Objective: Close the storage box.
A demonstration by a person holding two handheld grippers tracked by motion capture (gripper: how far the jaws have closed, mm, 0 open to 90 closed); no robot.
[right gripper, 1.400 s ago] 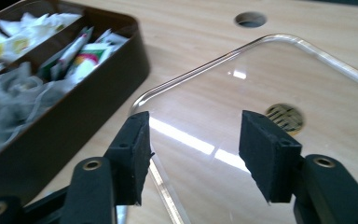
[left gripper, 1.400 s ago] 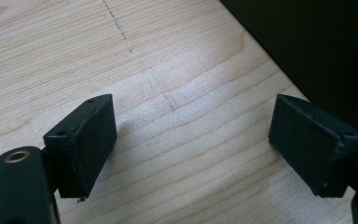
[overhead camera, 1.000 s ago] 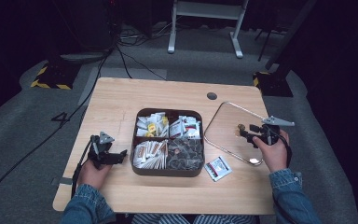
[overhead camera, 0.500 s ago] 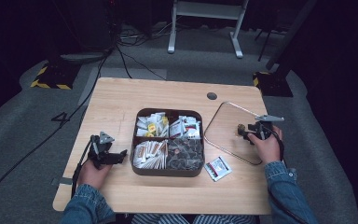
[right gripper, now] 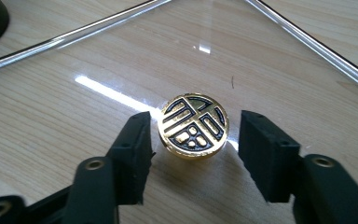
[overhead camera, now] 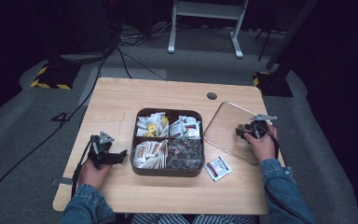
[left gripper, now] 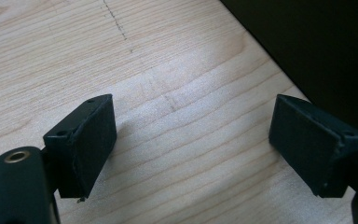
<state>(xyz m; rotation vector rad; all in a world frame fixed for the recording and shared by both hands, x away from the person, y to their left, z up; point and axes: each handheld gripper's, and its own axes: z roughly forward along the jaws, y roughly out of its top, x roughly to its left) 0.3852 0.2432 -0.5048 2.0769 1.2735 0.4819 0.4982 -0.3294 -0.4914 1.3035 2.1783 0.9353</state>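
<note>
The right gripper (right gripper: pixel 193 140) sits low over the glass lid (overhead camera: pixel 223 122), which lies flat on the table (overhead camera: pixel 121 102) just right of the compartment box (overhead camera: pixel 168 172). Between its 2 jaws stands the lid's gold knob (right gripper: pixel 193 127), round, with a black pattern on top. The jaws have just been closing, yet they are about half open: the left pad (right gripper: pixel 137 144) is at the knob's edge, and a clear gap remains on the right side, so nothing is gripped.

To do this well, shift the gripper slightly so the knob sits centred between both pads, then close evenly on its rim, low enough to catch the knob's side rather than its domed top. A one-sided squeeze would likely push the lid sliding across the wood. Once firm, lift straight up, keeping the glass level so it doesn't swing.

The left gripper (overhead camera: pixel 106 153) rests on the table at the near left, beside the box, jaws wide apart over bare wood and holding nothing. A sachet (overhead camera: pixel 218 168) lies near the box's right corner.
</note>
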